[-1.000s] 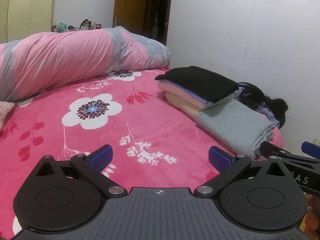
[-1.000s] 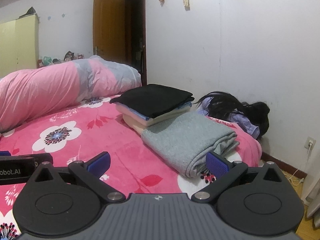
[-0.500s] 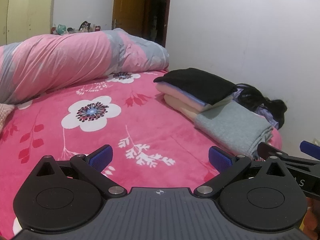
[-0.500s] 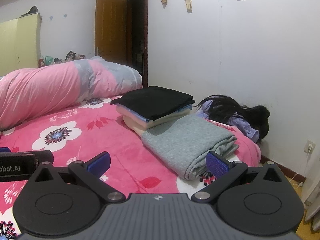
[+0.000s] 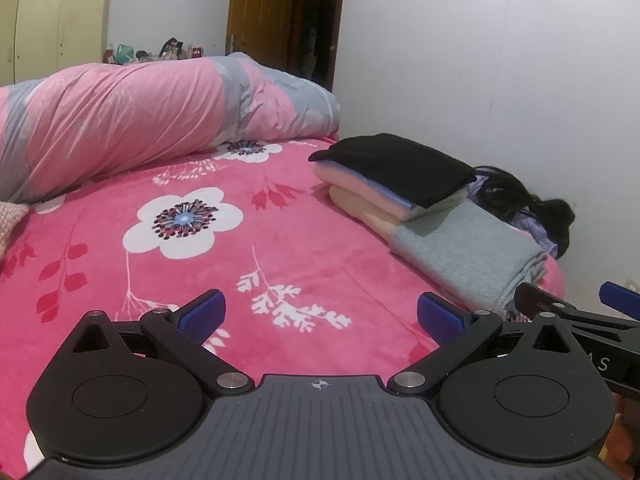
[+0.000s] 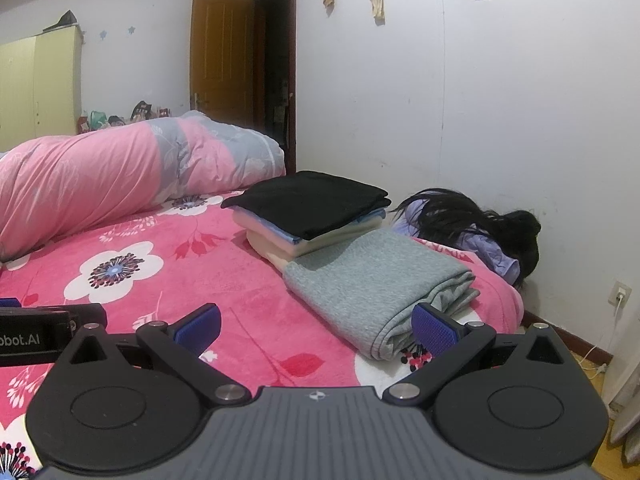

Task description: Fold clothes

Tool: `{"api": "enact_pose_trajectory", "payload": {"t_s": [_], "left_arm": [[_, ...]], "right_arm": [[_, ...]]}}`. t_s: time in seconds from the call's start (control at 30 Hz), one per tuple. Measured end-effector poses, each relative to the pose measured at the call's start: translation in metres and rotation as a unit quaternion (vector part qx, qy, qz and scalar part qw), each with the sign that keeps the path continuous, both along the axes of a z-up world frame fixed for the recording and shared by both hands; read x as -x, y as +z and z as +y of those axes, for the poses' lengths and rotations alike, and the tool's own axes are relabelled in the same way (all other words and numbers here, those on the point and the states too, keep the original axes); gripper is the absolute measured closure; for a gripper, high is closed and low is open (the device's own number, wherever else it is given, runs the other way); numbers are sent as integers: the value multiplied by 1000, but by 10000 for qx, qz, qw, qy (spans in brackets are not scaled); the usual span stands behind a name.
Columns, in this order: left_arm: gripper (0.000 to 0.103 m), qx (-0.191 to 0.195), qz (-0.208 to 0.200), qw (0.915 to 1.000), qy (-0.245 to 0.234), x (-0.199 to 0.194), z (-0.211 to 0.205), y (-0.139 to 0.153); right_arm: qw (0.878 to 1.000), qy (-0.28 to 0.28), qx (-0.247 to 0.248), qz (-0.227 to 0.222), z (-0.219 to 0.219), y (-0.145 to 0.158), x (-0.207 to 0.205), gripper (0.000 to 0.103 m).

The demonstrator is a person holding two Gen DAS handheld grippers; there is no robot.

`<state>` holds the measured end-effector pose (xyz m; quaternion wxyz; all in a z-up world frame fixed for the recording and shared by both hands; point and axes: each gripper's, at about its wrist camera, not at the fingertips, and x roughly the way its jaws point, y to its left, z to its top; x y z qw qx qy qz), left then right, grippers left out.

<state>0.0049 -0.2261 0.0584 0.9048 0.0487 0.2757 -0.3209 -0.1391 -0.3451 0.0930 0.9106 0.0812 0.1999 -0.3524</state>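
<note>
The left gripper [image 5: 321, 314] and right gripper [image 6: 316, 328] are both hanging over the pink flowered blanket [image 5: 248, 256], blue pads wide apart, holding nothing. The folded grey sweater [image 6: 372, 284] is lying beside the black-topped stack of folded clothes [image 6: 308, 212].

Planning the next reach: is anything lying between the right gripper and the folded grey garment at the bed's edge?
Nothing visible. The open right gripper faces the folded grey knit garment across bare pink floral blanket. The stack topped by a black folded garment lies behind it, not between.
</note>
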Motion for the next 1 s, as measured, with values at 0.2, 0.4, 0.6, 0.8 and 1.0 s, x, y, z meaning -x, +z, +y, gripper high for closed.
{"api": "enact_pose_trajectory", "payload": {"t_s": [0.2, 0.4, 0.6, 0.8, 1.0], "left_arm": [[0, -4, -26, 10000, 24, 0, 1, 0], [0, -5, -40, 10000, 13, 1, 1, 0], [0, -6, -43, 10000, 0, 1, 2, 1], [0, 4, -26, 10000, 7, -1, 3, -1], [0, 2, -12, 10000, 30, -2, 2, 0]], "right_arm": [[10000, 4, 7, -2, 1, 0, 0, 0], [10000, 11, 12, 31, 2, -1, -2, 0], [10000, -29, 13, 90, 2, -1, -4, 0], [9999, -37, 33, 136, 2, -2, -6, 0], [9999, -43, 38, 163, 2, -2, -8, 0]]}}
